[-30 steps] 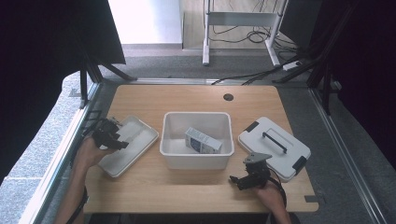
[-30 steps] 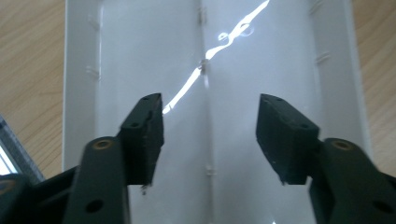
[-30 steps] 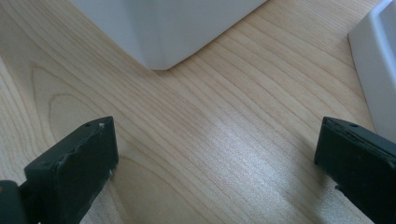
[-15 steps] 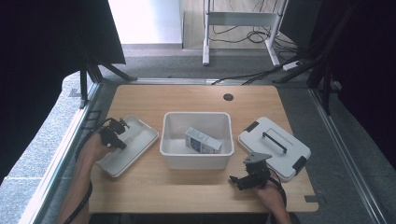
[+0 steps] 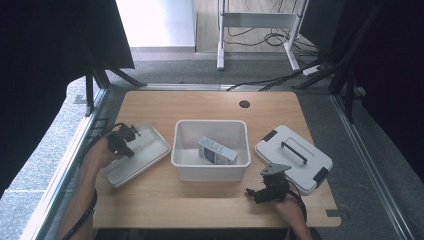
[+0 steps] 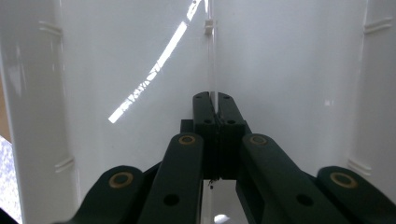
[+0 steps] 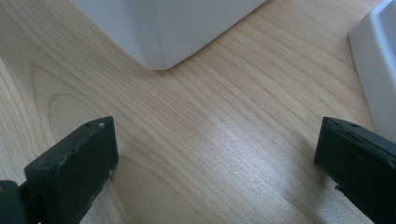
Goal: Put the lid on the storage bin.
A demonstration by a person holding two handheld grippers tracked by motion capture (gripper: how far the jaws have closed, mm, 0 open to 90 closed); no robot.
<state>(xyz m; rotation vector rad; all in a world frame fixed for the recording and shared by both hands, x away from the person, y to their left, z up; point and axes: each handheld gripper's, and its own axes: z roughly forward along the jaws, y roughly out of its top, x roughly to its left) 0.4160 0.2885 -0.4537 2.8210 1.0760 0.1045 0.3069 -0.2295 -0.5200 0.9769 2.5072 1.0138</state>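
Note:
A shallow white tray (image 5: 145, 156) lies at the table's left, beside a white bin (image 5: 210, 171) that holds a small printed carton (image 5: 216, 150). My left gripper (image 5: 129, 135) sits at the tray's far left corner. Its jaws have just been closing, and in the left gripper view they (image 6: 215, 99) meet on a thin upright edge of the tray (image 6: 140, 56). My right gripper (image 5: 254, 192) rests low over the table's front, open, with bare wood between its fingers (image 7: 74, 158). The bin's corner (image 7: 163, 32) lies just ahead of it.
A white lid with a dark handle (image 5: 292, 157) lies on the right, close to my right gripper; its edge (image 7: 373, 70) shows in the right gripper view. A cable hole (image 5: 244, 104) marks the table's far side. Bare wood (image 5: 175, 200) runs along the front.
The left gripper's jaws have come together on the tray's edge, and the hand has shifted slightly over the tray's corner. The right gripper has stayed where it was.

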